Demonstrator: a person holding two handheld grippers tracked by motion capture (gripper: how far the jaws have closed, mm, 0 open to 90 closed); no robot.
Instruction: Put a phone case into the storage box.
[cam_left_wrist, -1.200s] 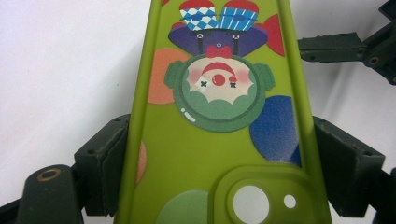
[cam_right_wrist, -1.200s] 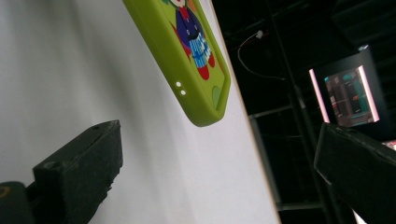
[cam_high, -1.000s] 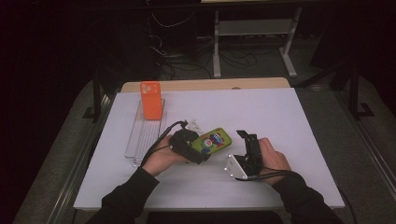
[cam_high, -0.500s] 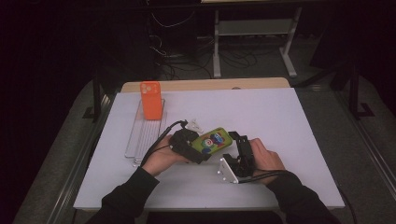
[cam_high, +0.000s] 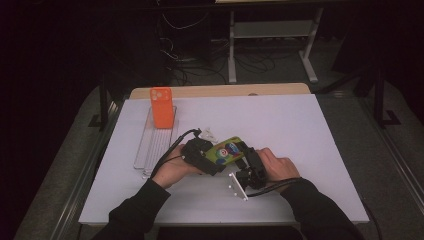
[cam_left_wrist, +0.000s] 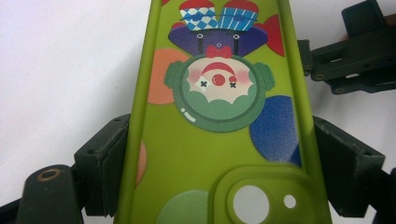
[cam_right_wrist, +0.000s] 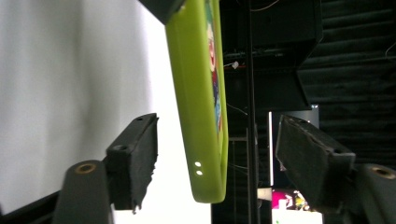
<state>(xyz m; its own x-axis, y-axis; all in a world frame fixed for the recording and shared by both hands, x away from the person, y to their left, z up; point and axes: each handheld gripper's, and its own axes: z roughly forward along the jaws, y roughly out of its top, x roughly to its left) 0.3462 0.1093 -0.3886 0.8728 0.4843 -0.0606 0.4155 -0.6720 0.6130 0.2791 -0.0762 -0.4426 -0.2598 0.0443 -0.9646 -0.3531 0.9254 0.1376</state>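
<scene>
A lime-green phone case (cam_high: 229, 149) printed with a clown face is held just above the white table. My left gripper (cam_high: 214, 156) is shut on it: in the left gripper view both pads press the long edges of the case (cam_left_wrist: 219, 116). My right gripper (cam_high: 248, 159) sits at the case's right end. In the right gripper view its jaws stand on either side of the thin edge of the case (cam_right_wrist: 201, 93). They have just been closing, and a gap still shows on each side. The right gripper (cam_right_wrist: 215, 149) is open.
An orange phone case (cam_high: 162, 107) stands upright at the far end of a clear ribbed rack (cam_high: 156, 145) on the left of the white table (cam_high: 310, 130). A small white part (cam_high: 207, 134) lies just behind the left hand. Dark floor, cables and a stand lie beyond the table.
My right hand has slid left to the green case, and its jaws now straddle the case's end and stand narrower. The left hand and case stay put.
</scene>
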